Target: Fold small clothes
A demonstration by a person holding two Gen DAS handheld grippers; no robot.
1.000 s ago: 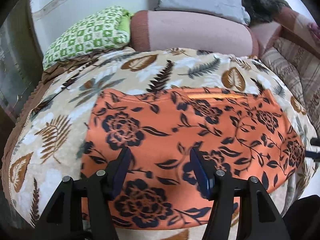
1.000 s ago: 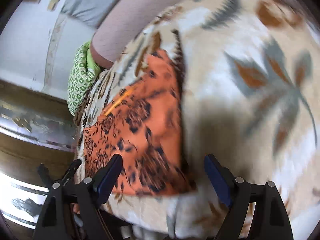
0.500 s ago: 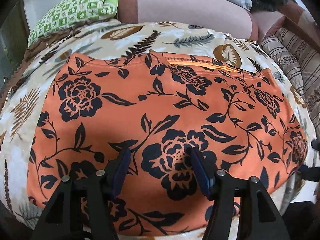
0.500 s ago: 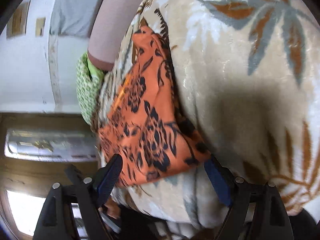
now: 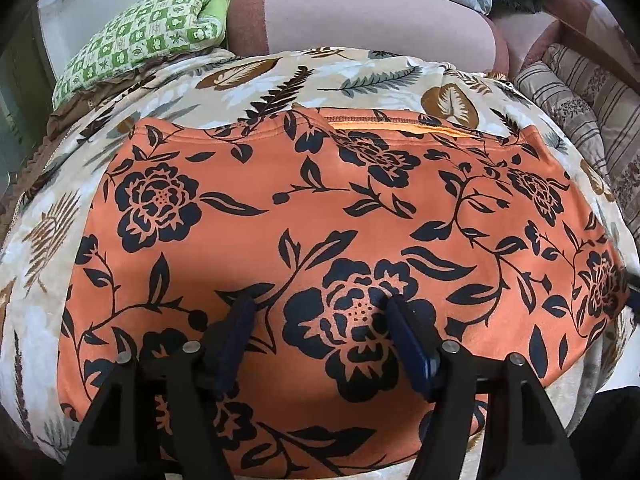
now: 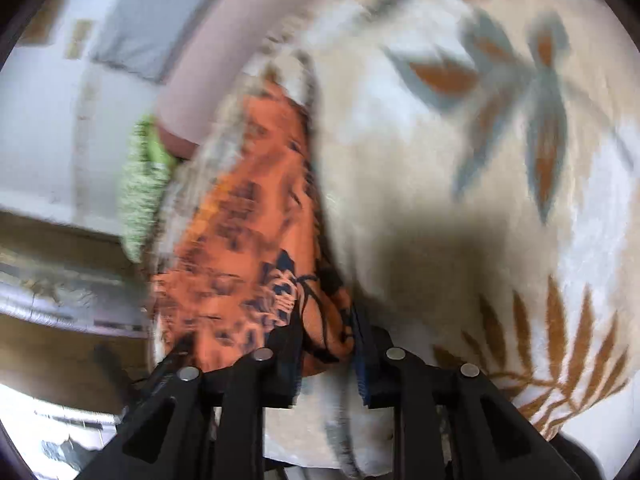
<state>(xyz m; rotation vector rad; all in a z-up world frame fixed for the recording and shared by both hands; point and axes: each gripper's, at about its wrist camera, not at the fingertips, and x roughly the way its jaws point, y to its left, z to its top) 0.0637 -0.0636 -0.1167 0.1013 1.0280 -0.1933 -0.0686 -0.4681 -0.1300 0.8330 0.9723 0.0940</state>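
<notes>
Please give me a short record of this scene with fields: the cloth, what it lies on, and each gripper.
cloth: orange garment with black flowers, spread flat
surface: leaf-print blanket
left gripper: over the garment's near part, jaws opening, nothing pinched
right gripper: at the garment's corner, jaws closing with the corner between them; view blurred
behind: green pillow, pink bolster

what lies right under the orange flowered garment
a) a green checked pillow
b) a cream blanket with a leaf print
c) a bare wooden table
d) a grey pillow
b: the garment is spread flat on the cream leaf-print blanket, which shows all around its edges; the green checked pillow sits apart at the far left.
</notes>
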